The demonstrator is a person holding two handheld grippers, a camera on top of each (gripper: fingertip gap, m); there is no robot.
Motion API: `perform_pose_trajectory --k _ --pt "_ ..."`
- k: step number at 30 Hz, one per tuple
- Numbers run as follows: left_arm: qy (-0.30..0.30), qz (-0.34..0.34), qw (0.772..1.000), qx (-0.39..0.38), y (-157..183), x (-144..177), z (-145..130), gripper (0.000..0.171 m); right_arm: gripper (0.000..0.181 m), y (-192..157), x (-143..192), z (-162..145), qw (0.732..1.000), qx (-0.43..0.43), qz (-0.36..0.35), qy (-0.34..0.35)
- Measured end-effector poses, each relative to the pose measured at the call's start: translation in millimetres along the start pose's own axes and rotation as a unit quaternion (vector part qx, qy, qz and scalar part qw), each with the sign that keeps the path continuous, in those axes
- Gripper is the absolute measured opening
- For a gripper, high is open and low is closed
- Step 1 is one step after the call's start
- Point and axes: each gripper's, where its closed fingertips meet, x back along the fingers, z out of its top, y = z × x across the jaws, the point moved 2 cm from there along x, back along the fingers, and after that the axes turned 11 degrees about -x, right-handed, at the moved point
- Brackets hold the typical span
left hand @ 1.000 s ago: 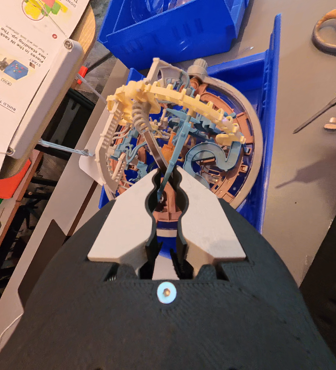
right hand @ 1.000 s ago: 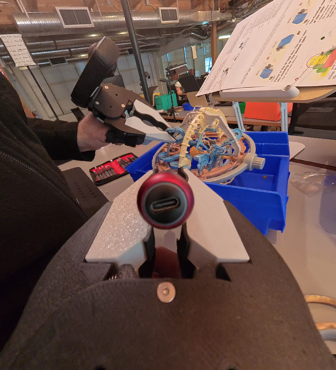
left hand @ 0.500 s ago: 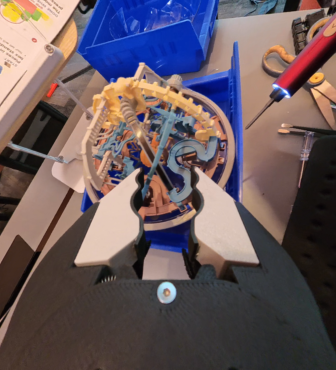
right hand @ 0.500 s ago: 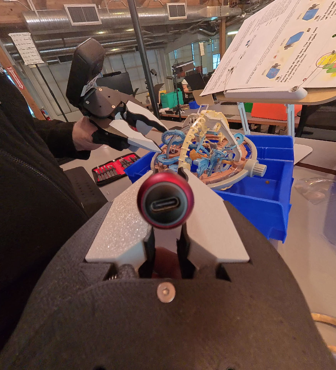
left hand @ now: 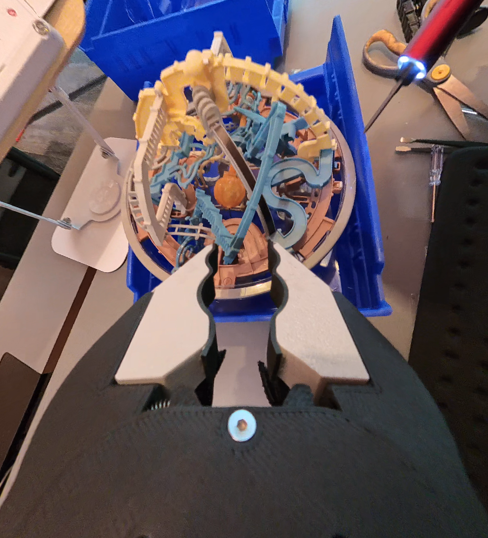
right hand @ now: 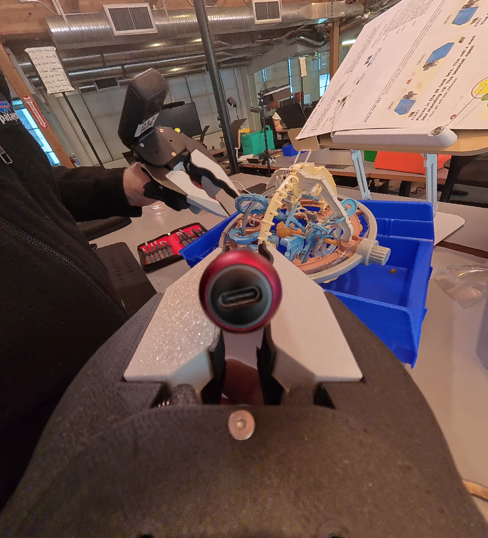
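Blue bin (left hand: 350,186) on the bench (left hand: 397,233), dead ahead of my jaws, holds the round maze model (left hand: 237,163). My left gripper (left hand: 241,250) hovers at its near rim, jaws apart, empty. My right gripper (right hand: 261,250) clamps the red powered screwdriver (right hand: 240,294), pointed toward the model.

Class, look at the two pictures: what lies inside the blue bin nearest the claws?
Inside the blue bin sits a round maze toy of cream, blue and brown tracks, tilted against the bin's edge. One small brown speck lies on the bin floor; the floor beneath the toy is covered.

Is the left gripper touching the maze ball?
Apart. The right wrist view shows the left gripper, open, above the maze ball, with background visible between.
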Motion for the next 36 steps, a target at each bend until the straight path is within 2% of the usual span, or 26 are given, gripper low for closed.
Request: perform_pose_trajectory --k 3,7,18,22,30,36 --pt "0.002 -0.005 1.0 -0.007 4 -5 0 0.023 0.021 0 -1 0 1.0 -0.001 0.0 -0.002" --pt "-0.006 0.022 1.0 0.001 0 -7 -1 0.007 0.021 0 -1 -2 1.0 -0.001 -0.003 -0.005" --pt "-0.021 0.074 0.996 0.044 24 -28 32 0.006 0.021 -1 10 -2 1.0 -0.001 -0.021 -0.007" --pt "0.004 0.041 0.997 0.058 41 -41 53 0.015 0.021 -2 11 -3 1.0 -0.002 -0.025 -0.006" --pt "0.059 -0.053 0.993 0.085 64 -54 80 0.06 0.021 -3 13 -2 1.0 -0.001 -0.03 -0.002" --pt "0.096 -0.048 0.993 0.052 54 -30 73 0.049 0.021 -2 14 -2 1.0 -0.002 -0.03 -0.002"
